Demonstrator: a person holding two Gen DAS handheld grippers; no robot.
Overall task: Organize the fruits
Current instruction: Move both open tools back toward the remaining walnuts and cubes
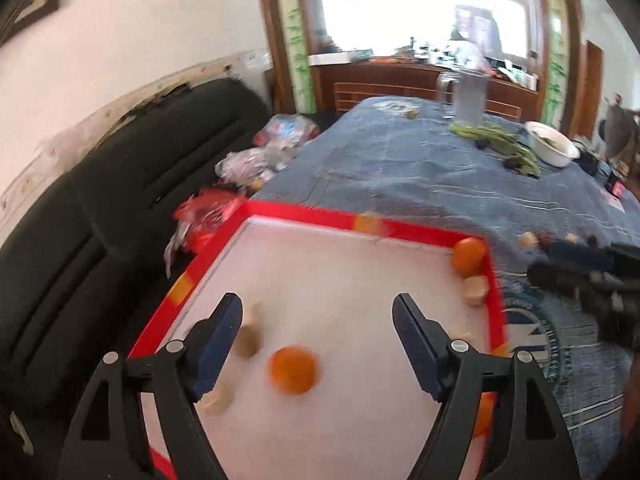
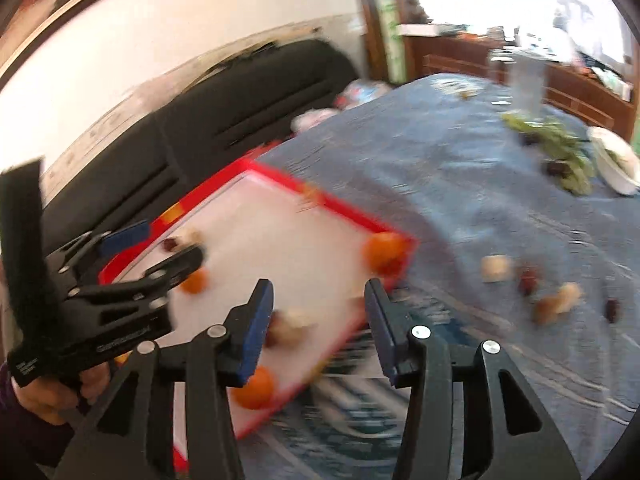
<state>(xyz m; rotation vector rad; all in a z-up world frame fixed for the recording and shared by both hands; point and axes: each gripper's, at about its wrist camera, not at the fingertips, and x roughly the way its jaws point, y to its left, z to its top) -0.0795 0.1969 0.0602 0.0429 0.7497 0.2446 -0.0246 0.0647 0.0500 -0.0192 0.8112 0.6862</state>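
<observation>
Fruit sat in a red-rimmed white tray [image 1: 420, 227] at the counter's [image 1: 400, 168] near left corner: one orange [image 1: 469, 255] in its far right corner, another orange [image 1: 294, 369] mid-tray. Left tool [image 1: 318, 314] gaped wide, empty; right tool [image 2: 320, 300] stood partly open, empty.

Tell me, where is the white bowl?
The white bowl sits far back on the right of the blue tablecloth, right beside the green vegetables, far from the red tray.
</observation>
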